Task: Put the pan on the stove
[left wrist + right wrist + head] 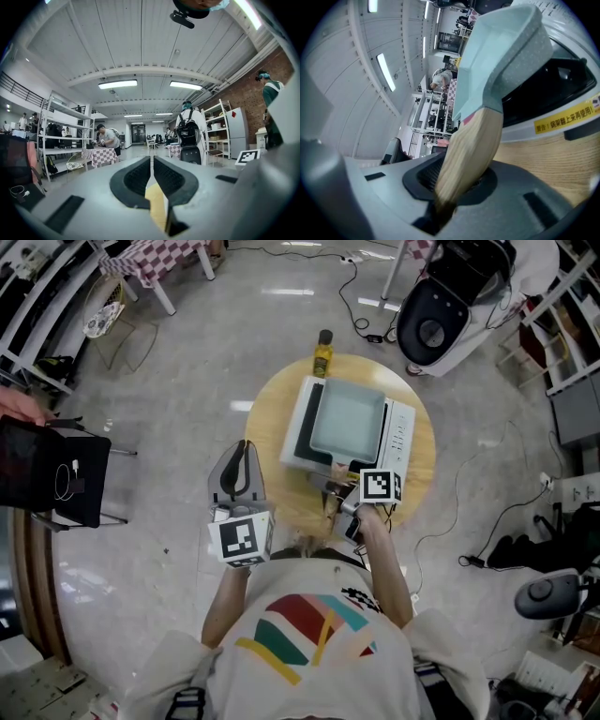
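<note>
Right gripper view: the right hand-held gripper (459, 187) is clamped on the pan's wooden handle (471, 150).
Nearest, ribbed dark pads pinch smooth, rounded pale wood. Beyond, the square, speckled teal pan (506, 51) appears seated on the stove (553, 93) with its glossy black glass, mid-frame on the round wood-grain worktop (267, 418). The left hand-held gripper (245, 451), left of the worktop, has its jaws closed on nothing. Risks, as I judge them: pulling back unreleased would drag the pan across slick glass, or the round handle could twist.

We see the pan (347, 416) on the stove (399, 432), the stove on the round table (268, 418), a bottle (322, 354) just behind it.
</note>
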`<state>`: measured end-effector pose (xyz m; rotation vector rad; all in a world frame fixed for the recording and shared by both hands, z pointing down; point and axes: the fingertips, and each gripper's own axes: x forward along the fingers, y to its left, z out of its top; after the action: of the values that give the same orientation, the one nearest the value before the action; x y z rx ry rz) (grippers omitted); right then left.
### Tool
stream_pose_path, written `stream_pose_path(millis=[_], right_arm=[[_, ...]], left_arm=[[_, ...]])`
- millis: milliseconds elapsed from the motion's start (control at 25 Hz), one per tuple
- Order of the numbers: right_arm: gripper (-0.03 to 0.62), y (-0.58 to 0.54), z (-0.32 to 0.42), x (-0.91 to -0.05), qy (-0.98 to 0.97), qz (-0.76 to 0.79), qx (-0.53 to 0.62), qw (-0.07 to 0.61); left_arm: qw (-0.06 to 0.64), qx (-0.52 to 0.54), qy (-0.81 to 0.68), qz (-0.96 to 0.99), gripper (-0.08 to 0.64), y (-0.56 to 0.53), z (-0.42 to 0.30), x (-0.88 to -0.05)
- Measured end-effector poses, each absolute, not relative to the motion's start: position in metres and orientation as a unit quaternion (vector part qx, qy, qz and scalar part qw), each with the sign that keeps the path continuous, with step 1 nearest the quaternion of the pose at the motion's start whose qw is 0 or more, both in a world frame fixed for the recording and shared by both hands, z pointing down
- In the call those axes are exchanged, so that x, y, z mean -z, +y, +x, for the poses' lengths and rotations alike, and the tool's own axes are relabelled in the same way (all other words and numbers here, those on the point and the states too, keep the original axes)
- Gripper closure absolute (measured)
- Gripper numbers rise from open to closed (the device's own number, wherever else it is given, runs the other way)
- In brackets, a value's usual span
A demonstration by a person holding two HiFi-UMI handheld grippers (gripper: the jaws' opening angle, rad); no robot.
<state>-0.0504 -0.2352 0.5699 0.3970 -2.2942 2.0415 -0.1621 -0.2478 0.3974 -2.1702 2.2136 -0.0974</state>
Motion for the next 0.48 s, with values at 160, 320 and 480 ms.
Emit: stream_pose_path(millis=[160, 320, 480], right_arm=[[0.546, -0.235, -0.048, -0.576, -0.733, 0.136, -0.666, 0.027], [0.560, -0.235, -0.048, -0.584, -0.732, 0.138, -0.667, 0.025], [0.560, -0.236, -0.050, -0.585, -0.730, 0.140, -0.669, 0.022]], left_arm=[[0.015, 0.037, 0.712, -0.701, 0.540, -0.249, -0.159, -0.401], [0.012, 0.034, 0.711, -0.702, 0.542, -0.248, -0.156, -0.399], [0.007, 0.041, 0.713, -0.700, 0.541, -0.246, -0.158, -0.401]])
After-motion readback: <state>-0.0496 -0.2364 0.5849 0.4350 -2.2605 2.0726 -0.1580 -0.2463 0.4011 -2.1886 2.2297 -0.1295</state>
